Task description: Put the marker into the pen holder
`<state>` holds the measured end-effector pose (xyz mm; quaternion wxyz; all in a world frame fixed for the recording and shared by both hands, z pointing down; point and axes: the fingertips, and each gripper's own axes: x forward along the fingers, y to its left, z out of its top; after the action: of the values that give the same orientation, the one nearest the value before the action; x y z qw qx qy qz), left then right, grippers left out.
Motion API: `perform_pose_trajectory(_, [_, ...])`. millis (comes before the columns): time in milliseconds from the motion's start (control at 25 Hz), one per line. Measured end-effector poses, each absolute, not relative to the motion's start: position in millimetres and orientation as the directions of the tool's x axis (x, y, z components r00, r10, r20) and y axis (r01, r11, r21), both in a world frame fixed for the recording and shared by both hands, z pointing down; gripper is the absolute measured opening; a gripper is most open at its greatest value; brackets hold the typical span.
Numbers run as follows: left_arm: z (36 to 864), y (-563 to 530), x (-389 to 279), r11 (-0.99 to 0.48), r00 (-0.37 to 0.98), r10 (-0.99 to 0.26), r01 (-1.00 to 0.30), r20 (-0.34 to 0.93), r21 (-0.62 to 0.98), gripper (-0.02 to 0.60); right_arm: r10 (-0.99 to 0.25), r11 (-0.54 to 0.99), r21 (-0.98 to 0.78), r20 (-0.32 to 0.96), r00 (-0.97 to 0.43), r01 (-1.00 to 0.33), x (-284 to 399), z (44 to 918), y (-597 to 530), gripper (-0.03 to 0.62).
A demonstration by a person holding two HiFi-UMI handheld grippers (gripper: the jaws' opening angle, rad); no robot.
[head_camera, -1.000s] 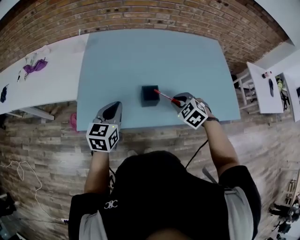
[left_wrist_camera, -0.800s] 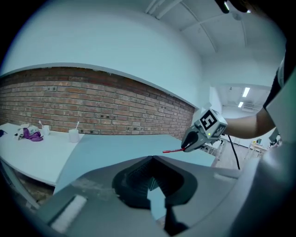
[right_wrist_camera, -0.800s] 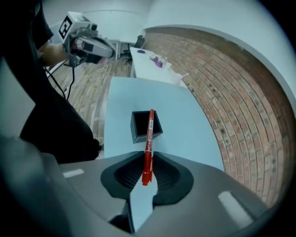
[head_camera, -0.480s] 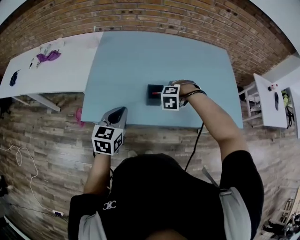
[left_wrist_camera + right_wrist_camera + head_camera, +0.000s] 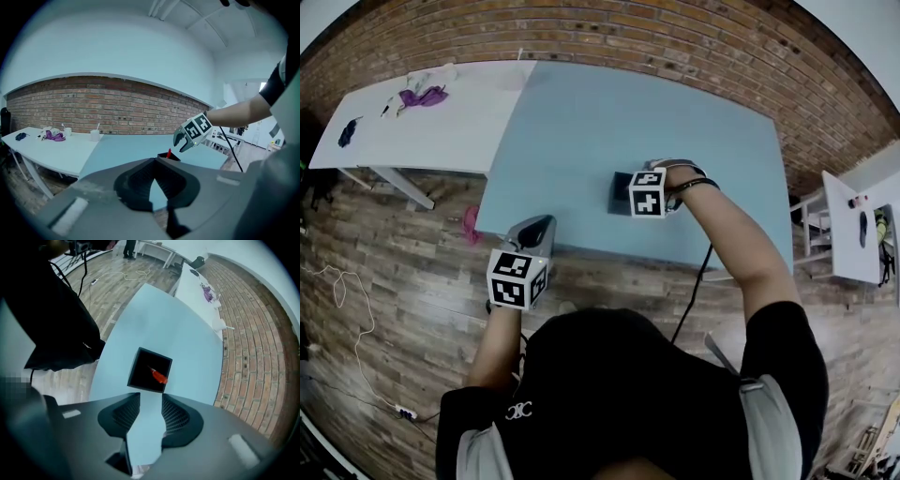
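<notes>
Slim red marker [image 5: 159, 376] has left my right tongs [image 5: 151, 398] and now leans inside the square black pen holder [image 5: 137, 373]. The tongs moved from beside the holder to directly above it, jaws opening, nothing between. Left tongs [image 5: 155, 161] closed, empty, well back from holder. Holder sits on light-blue table [image 5: 581, 122]. Next: lift straight up and avoid clipping the marker's end.

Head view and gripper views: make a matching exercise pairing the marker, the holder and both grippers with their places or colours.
1 marker
2 holder
3 left gripper
4 right gripper

a above the holder
b red, inside the holder
c black, on the blue table
d by the table's near edge

Pairs: 1-b, 2-c, 3-d, 4-a. The right gripper's jaws are opening, with nothing between them.
</notes>
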<state>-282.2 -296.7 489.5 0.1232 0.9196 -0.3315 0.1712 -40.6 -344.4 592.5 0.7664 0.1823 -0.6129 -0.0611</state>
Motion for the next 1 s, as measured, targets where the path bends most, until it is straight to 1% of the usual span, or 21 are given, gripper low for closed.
perform_pose_trajectory(120, [490, -298, -280, -0.757, 0.728, -0.558, -0.644, 0.398, 0.115, 0.003, -0.378, 0.895, 0.403, 0.913, 0.156, -0.191, -50, 575, -352, 0.149])
perform_pose_trajectory(160, [490, -298, -278, -0.76, 0.731, -0.554, -0.64, 0.398, 0.116, 0.003, -0.412, 0.873, 0.423, 0.906, 0.098, -0.242, -55, 565, -355, 0.149])
perform_pose_trajectory(240, [489, -300, -273, -0.767, 0.737, -0.547, -0.631, 0.397, 0.115, 0.003, -0.495, 0.809, 0.44, 0.867, -0.049, -0.391, -65, 539, -358, 0.149])
perform_pose_trajectory(320, [489, -303, -269, -0.772, 0.74, -0.543, -0.625, 0.397, 0.111, 0.003, -0.596, 0.72, 0.42, 0.782, -0.182, -0.553, -70, 511, -357, 0.137])
perform_pose_trajectory(360, [488, -305, -267, -0.776, 0.743, -0.54, -0.622, 0.395, 0.11, 0.003, -0.65, 0.67, 0.405, 0.726, -0.227, -0.622, -69, 497, -353, 0.124])
perform_pose_trajectory(440, [486, -311, -263, -0.784, 0.75, -0.534, -0.612, 0.39, 0.104, 0.003, -0.751, 0.566, 0.382, 0.604, -0.266, -0.731, -63, 475, -344, 0.066])
perform_pose_trajectory(520, [484, -317, -258, -0.792, 0.756, -0.529, -0.603, 0.385, 0.096, 0.003, -0.831, 0.464, 0.353, 0.492, -0.261, -0.812, -53, 461, -335, 0.039])
perform_pose_trajectory(600, [482, -322, -253, -0.798, 0.762, -0.525, -0.596, 0.38, 0.091, 0.003, -0.893, 0.358, 0.301, 0.386, -0.231, -0.884, -43, 452, -321, 0.034])
perform_pose_trajectory(760, [477, -327, -240, -0.811, 0.773, -0.511, -0.579, 0.377, 0.087, 0.003, -0.977, 0.143, 0.137, 0.177, -0.118, -0.98, -22, 435, -285, 0.012])
perform_pose_trajectory(880, [478, -333, -236, -0.811, 0.763, -0.517, -0.581, 0.387, 0.063, 0.003, -0.994, 0.047, 0.036, 0.1, -0.043, -0.998, -15, 433, -261, 0.009])
perform_pose_trajectory(1000, [479, -335, -232, -0.815, 0.764, -0.51, -0.577, 0.394, 0.063, 0.003, -0.996, 0.017, -0.023, 0.089, -0.019, -1.0, -16, 443, -244, 0.009])
